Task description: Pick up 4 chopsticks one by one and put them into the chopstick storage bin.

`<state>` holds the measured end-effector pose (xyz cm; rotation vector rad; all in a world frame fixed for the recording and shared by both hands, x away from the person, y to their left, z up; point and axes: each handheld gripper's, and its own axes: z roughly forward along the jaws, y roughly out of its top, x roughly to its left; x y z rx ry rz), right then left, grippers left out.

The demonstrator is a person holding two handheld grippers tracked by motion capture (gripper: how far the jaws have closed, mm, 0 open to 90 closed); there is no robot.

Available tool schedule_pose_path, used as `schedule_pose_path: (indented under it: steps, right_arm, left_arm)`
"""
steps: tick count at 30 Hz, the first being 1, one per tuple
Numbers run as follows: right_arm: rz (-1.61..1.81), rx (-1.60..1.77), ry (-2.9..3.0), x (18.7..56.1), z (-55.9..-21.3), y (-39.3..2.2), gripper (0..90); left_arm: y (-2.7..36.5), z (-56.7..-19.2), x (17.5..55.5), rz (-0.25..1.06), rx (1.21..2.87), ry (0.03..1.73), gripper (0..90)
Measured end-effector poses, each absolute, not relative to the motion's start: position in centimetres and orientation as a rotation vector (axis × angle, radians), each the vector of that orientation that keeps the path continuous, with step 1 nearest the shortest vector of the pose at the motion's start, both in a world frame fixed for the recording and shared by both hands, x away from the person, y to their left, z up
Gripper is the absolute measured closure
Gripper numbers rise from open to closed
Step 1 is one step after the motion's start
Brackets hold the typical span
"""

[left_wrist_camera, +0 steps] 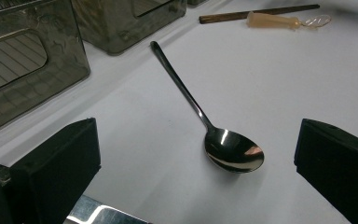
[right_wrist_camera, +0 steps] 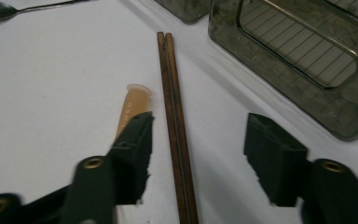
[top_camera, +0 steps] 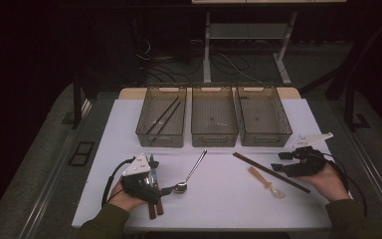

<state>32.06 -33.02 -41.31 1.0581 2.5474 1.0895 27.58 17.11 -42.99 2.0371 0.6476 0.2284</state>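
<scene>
- Right gripper (right_wrist_camera: 198, 158): jaws half-wide, straddling the brown chopstick pair (right_wrist_camera: 175, 140) lying on the white table (right_wrist_camera: 51, 93), not yet pinching.
- Likely light, stiff, thin; may roll apart. Pinch both mid-length.
- Left gripper (left_wrist_camera: 196, 172): wide, empty, framing the steel spoon (left_wrist_camera: 233, 150).

From my seat, the middle bin (top_camera: 214, 122) is my landmark. One bin (top_camera: 162, 122) sits touching its left side with chopsticks (top_camera: 163, 117) inside; another bin (top_camera: 263, 122) stands on its right. Before it, on the table (top_camera: 219, 199), lies the spoon (top_camera: 190, 172), bowl nearest me. Right of the spoon lie a second pair of chopsticks (top_camera: 270, 172), and just before them a small plastic spoon (top_camera: 266, 182).
</scene>
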Motion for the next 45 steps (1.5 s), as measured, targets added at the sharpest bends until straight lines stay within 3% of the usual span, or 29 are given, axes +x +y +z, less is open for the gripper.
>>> schedule_pose_path:
  steps: [6,18,45]
  right_arm:
    - [1.072,1.042,2.568,32.1,-41.6,-33.1,62.9]
    - [0.985,1.016,2.611,31.9,-42.5,-32.5,75.0]
    - [0.902,1.009,2.664,32.1,-43.4,-32.1,81.8]
  left_arm:
    - [17.1,-43.0,27.5,0.234,2.041,0.641,0.0]
    - [17.1,-43.0,27.5,0.230,2.042,0.637,0.8]
    - [17.0,-43.0,27.5,0.236,2.042,0.634,0.8]
